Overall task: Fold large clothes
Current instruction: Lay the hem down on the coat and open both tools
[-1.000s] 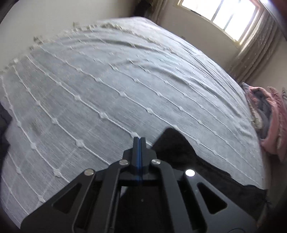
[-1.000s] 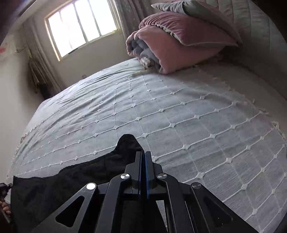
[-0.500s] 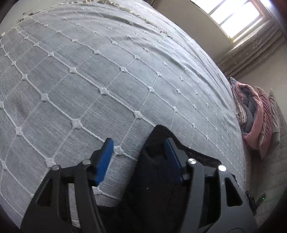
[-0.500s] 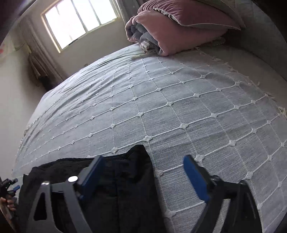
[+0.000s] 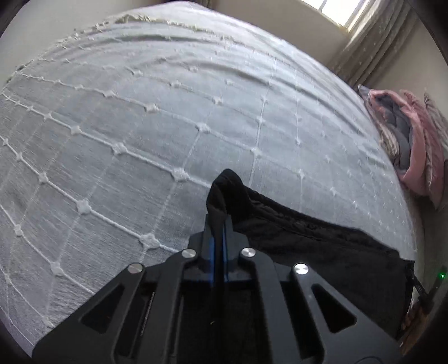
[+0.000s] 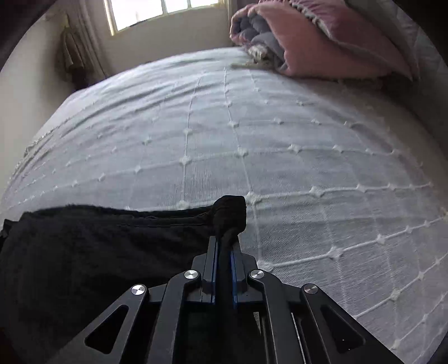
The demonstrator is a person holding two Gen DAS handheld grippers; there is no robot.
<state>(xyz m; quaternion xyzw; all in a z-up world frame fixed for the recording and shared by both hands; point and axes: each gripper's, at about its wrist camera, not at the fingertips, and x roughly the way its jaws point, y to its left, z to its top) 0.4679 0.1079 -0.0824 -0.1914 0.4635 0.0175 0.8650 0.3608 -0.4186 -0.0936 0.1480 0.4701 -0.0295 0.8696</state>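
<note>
Both tools [image 5: 219, 224] [image 6: 224, 246] newly clamped on garment [image 5: 308, 238]

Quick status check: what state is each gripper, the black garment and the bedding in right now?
Left gripper: shut on the black garment's corner.
Right gripper: shut on another corner.
Black fabric garment: stretched between both grippers, over the bed.
Grey tufted bedspread: spread out, lightly wrinkled.
Pink and grey quilt: folded, by the headboard.

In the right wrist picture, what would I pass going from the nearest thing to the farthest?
Right hand-held gripper → black garment pinched in it → grey bedspread → pink folded quilt → window.
</note>
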